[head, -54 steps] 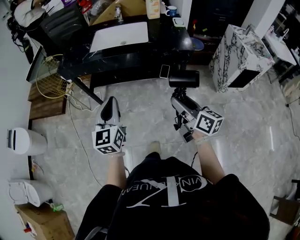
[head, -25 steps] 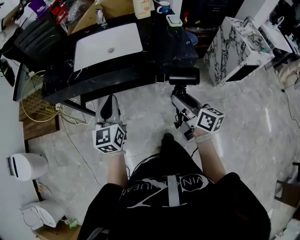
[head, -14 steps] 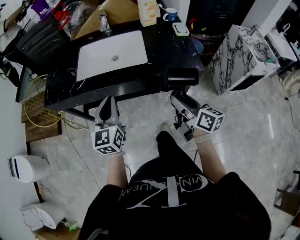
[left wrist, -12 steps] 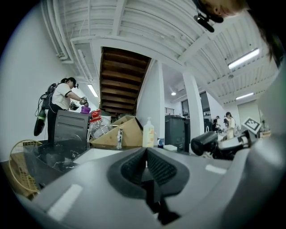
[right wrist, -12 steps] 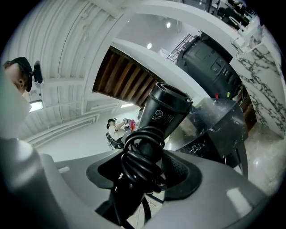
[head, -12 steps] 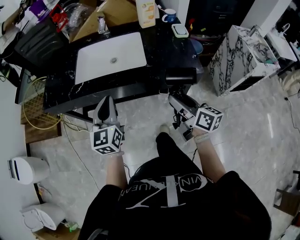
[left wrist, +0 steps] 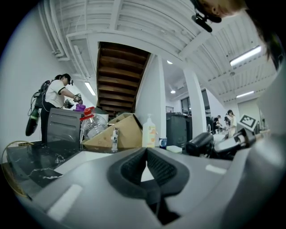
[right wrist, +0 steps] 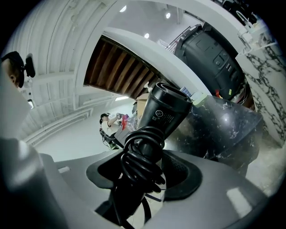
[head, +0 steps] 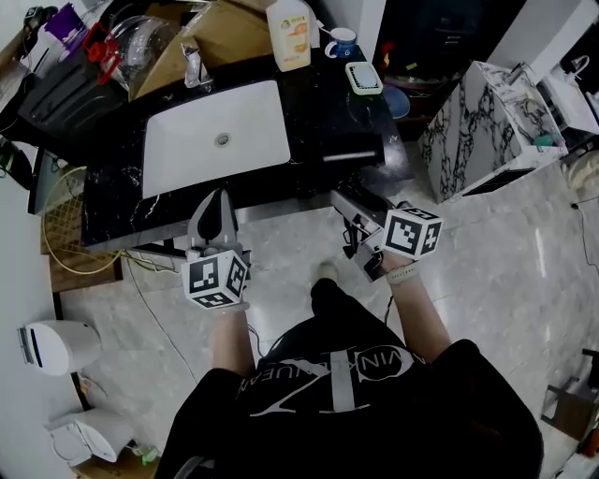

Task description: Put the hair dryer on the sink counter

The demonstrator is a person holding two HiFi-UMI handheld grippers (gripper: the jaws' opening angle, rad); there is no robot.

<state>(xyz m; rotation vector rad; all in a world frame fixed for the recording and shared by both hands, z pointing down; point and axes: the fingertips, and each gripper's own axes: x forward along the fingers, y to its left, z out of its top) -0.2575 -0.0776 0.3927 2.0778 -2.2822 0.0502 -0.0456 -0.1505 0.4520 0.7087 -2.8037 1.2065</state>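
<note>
The black hair dryer (head: pixel 353 150) hangs over the front right part of the black sink counter (head: pixel 329 105), right of the white basin (head: pixel 217 136). My right gripper (head: pixel 345 197) is shut on its handle. In the right gripper view the barrel (right wrist: pixel 167 109) points up and away, and the coiled black cord (right wrist: pixel 142 154) is wrapped round the handle between the pads. My left gripper (head: pixel 214 200) is level with the counter's front edge below the basin. It is shut with nothing in it, and its pads (left wrist: pixel 134 167) meet at the tip.
At the back of the counter stand a soap bottle (head: pixel 287 22), a mug (head: pixel 343 42), a soap dish (head: pixel 363 77), a faucet (head: pixel 194 65) and a cardboard box (head: pixel 208 33). A marble-patterned cabinet (head: pixel 479 114) is to the right. Cables (head: pixel 154 271) lie on the floor at left.
The person has stepped up to the counter. The hair dryer, earlier over the floor in front of it, is now above the counter's front right part. Both grippers keep their grip state.
</note>
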